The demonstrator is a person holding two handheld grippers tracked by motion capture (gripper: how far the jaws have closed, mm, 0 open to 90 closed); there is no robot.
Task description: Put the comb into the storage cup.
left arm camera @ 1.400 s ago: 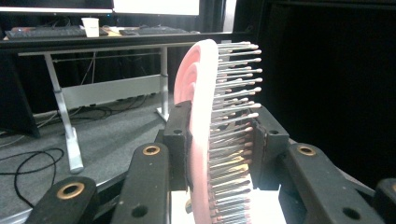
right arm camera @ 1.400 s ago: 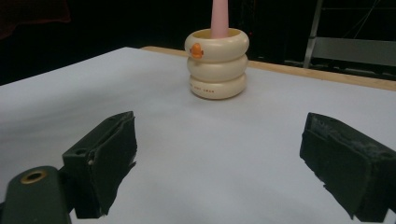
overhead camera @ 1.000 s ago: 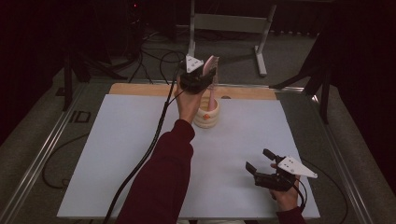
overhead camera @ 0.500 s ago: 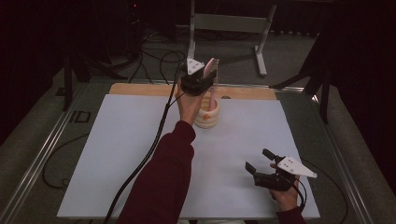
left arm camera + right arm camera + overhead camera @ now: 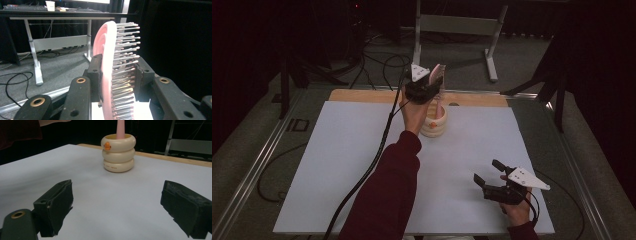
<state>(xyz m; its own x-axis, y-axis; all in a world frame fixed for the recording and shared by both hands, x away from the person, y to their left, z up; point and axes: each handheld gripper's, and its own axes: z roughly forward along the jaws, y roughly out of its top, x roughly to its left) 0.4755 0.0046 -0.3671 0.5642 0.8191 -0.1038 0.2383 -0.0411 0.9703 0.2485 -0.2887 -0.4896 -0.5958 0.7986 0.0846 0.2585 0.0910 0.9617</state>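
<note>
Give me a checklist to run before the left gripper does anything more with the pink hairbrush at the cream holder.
1. Grip: left gripper is shut on the pink hairbrush, pads on its head's back and bristles: ok.
2. Handle inside the cream holder: the pink handle rises from its opening: ok.
3. Handle resting on the holder's bottom: cannot tell.
4. Holder upright on the white table: ok.
5. Right gripper open, far from the holder, out of the way: ok.
6. Left cable trails back along the sleeve, away from the holder: ok.
</note>
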